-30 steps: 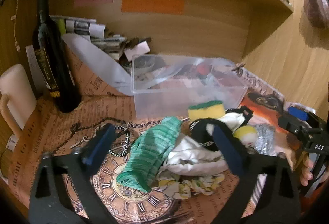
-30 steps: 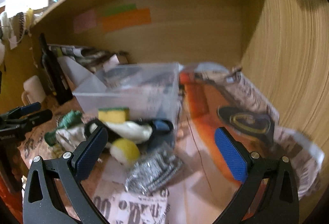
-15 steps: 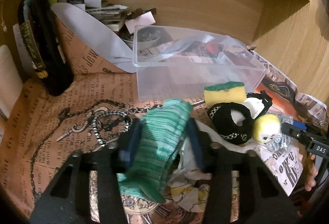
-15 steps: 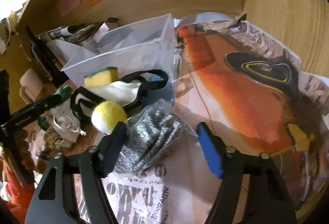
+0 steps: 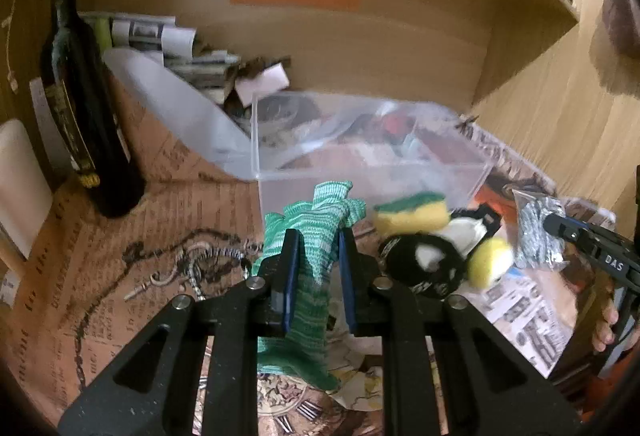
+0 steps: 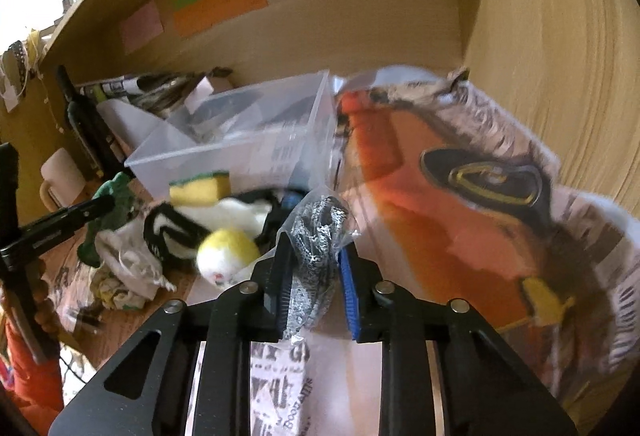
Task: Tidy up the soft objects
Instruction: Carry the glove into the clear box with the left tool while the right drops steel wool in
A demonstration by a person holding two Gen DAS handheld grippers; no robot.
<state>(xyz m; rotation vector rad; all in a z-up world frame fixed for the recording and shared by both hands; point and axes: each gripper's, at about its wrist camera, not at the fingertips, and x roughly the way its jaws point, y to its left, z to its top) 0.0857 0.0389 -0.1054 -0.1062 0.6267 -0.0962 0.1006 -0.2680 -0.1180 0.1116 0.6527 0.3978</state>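
Note:
My left gripper (image 5: 318, 256) is shut on a green striped knit cloth (image 5: 320, 220) and holds it lifted in front of the clear plastic bin (image 5: 460, 159). My right gripper (image 6: 314, 268) is shut on a grey knit item in a clear bag (image 6: 316, 232), raised off the table; it also shows in the left wrist view (image 5: 536, 232). On the table between them lie a yellow-green sponge (image 5: 412, 211), a yellow ball (image 5: 490, 266), a black and white fabric piece (image 5: 424, 264) and crumpled white cloth (image 6: 128, 260).
A dark wine bottle (image 5: 80, 107) stands at the left, with a white mug (image 5: 16, 187) beside it. A bin lid (image 5: 172, 115) leans behind the bin, by stacked papers (image 5: 168, 39). A chain with keys (image 5: 188, 264) lies on the printed paper. Wooden walls close the back and right.
Both grippers were open, then closed: the left on the green cloth, the right on the bagged grey item. Both items now hang lifted off the table.

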